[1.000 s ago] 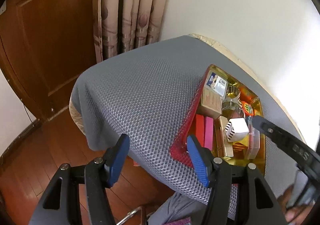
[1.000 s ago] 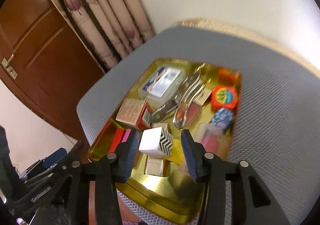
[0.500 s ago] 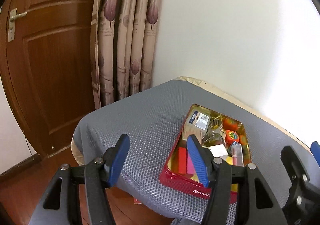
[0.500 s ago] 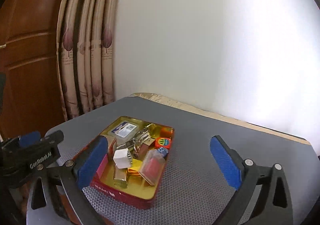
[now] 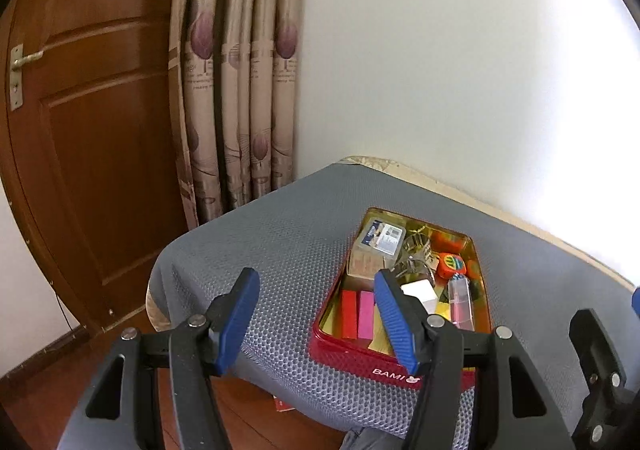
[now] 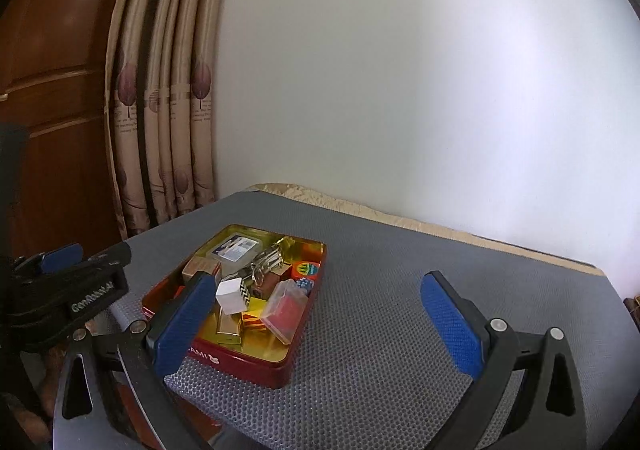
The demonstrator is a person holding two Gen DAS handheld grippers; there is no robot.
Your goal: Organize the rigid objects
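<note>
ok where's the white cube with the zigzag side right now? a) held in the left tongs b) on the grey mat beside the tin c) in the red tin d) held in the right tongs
c, the white cube sits on the clutter in the red tin, while the right tongs stand wide open around nothing.

The left tool (image 5: 316, 320) hangs empty, its blue fingers (image 5: 239, 314) spread wide above the near left corner of the grey-matted counter (image 5: 280, 250). A red tin (image 5: 360, 362) sits near the counter's front edge, holding a white cube (image 5: 419, 292), red and pink blocks (image 5: 357, 314) and other small items.
</note>
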